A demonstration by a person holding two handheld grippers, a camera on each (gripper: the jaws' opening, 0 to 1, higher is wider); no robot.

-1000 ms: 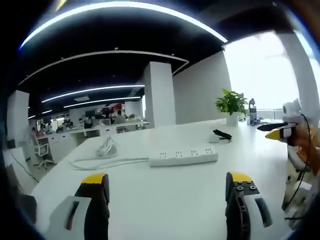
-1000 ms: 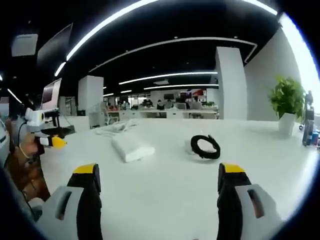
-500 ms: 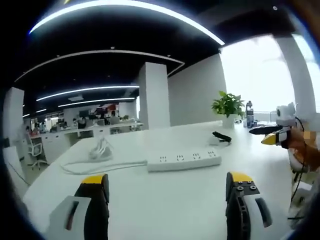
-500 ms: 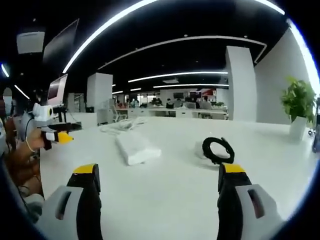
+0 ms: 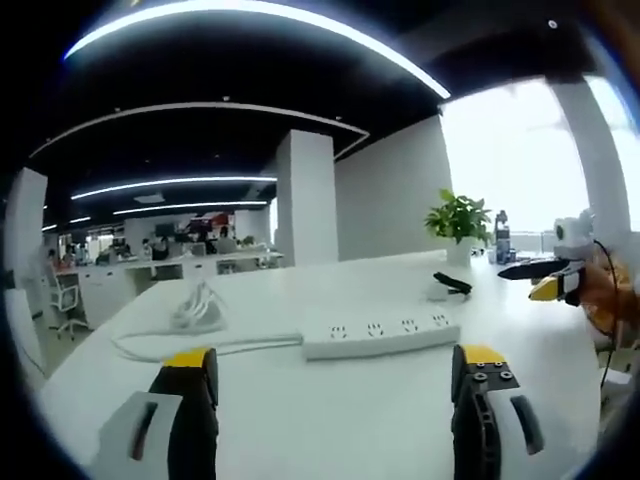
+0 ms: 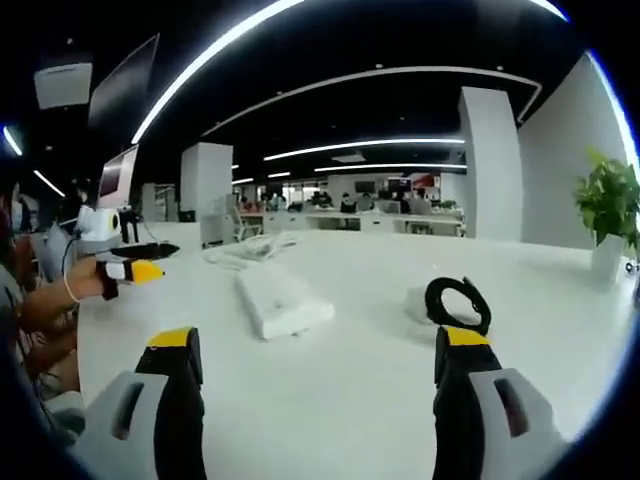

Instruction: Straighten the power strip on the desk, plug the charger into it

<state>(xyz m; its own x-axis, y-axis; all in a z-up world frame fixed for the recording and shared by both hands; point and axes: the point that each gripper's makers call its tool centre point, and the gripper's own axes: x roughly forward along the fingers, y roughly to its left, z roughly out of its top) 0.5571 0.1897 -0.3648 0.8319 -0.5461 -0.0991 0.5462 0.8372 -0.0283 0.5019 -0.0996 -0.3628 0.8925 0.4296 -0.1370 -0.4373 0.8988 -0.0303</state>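
A white power strip [image 5: 380, 335] lies across the white desk ahead of my left gripper [image 5: 335, 385], its sockets facing me, its white cord [image 5: 205, 345] trailing left to a loose bundle [image 5: 198, 308]. The charger with a coiled black cable [image 5: 448, 285] rests beyond the strip's right end. My left gripper is open above the desk with nothing between its jaws. In the right gripper view the power strip [image 6: 282, 303] lies end-on at centre left and the charger's black coil [image 6: 457, 301] stands just above the right jaw. My right gripper [image 6: 315, 385] is open and holds nothing.
A potted plant [image 5: 460, 225] and a bottle [image 5: 501, 240] stand at the desk's far right. The other gripper [image 5: 545, 280] comes in from the right of the left gripper view, and from the left, held by a hand [image 6: 125, 268], in the right gripper view. Office desks fill the background.
Both cameras have shifted slightly; the right gripper view has drawn closer to the charger coil. The strip and charger lie where they were, and both grippers stay open.
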